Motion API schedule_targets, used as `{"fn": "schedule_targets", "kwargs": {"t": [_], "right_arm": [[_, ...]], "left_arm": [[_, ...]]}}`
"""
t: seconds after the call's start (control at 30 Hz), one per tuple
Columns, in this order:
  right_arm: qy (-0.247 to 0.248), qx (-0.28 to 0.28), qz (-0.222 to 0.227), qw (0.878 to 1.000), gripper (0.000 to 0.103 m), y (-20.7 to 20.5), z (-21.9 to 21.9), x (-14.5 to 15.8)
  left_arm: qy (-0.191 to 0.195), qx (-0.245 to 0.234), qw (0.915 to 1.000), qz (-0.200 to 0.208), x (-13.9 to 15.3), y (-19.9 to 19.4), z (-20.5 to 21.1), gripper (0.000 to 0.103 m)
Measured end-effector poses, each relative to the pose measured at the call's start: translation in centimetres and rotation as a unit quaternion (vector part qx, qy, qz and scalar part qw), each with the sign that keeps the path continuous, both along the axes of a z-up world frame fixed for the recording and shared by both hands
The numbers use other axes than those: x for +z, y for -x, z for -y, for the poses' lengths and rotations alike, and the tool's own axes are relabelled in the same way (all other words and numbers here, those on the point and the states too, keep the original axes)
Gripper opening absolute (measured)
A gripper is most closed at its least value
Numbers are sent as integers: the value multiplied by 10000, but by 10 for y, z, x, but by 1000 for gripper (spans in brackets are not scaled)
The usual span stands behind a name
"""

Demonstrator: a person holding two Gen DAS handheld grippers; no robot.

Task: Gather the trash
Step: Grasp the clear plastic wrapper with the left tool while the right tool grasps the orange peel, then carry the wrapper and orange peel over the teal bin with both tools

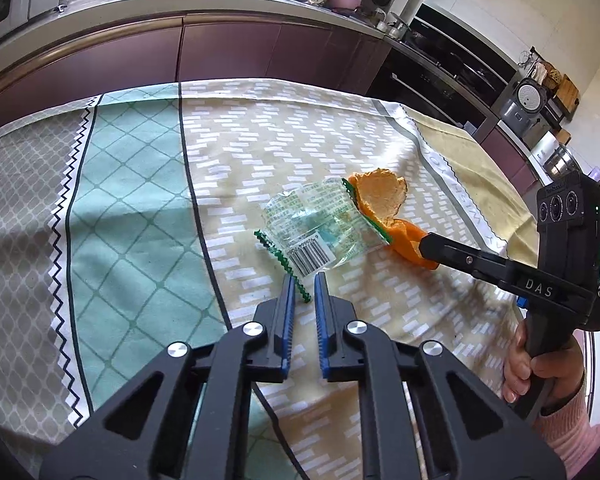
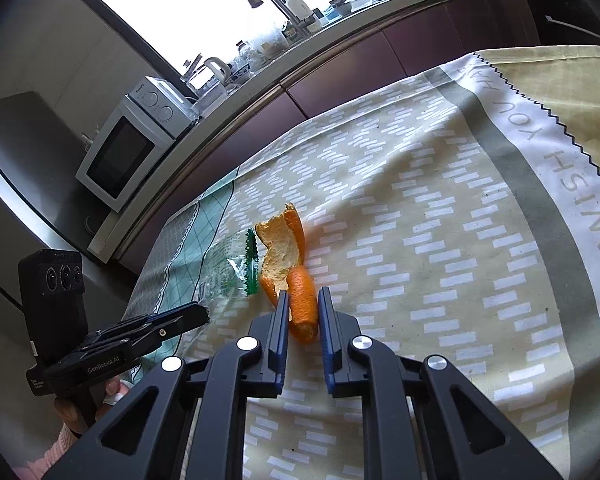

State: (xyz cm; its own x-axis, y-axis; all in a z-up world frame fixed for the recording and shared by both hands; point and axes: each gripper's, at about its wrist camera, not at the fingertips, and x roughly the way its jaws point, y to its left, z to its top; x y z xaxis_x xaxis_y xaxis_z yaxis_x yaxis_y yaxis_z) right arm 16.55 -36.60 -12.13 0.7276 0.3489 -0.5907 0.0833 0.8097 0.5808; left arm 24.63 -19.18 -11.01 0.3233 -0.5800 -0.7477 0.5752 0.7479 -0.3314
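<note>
Here, in the left wrist view, the left gripper [image 1: 303, 280] was held low over the patterned tablecloth [image 1: 140, 184], its blue-padded jaws parted a little with nothing between them; the green serrated edge of a clear plastic wrapper [image 1: 320, 224] lay just at the tips. An orange peel [image 1: 384, 200] was seen touching the wrapper's far end, and the right gripper [image 1: 424, 246] was noted at the peel, its jaw state not readable from this side. In the right wrist view, the right gripper [image 2: 304, 298] was found parted around the peel's near strip [image 2: 302, 304], with a gap on the right side. A microwave [image 2: 128, 152] was noted on the counter behind.
</note>
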Motion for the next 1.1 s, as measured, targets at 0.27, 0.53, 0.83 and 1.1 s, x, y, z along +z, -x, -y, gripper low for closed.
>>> {"fn": "schedule_targets", "kwargs": {"t": [0.27, 0.53, 0.83, 1.1], "right_arm": [[-3, 2, 86, 10000, 12, 4, 1, 2], [-89, 17, 95, 9999, 12, 4, 5, 0], [-142, 75, 94, 9998, 12, 2, 6, -1], [-158, 13, 199, 9997, 11, 5, 6, 1]], "left_arm": [[-22, -61, 9999, 93, 1, 12, -9, 1], [20, 103, 9999, 4, 7, -8, -10, 34], [71, 58, 9998, -193, 3, -21, 11, 34], [54, 34, 9999, 149, 13, -2, 14, 11]]}}
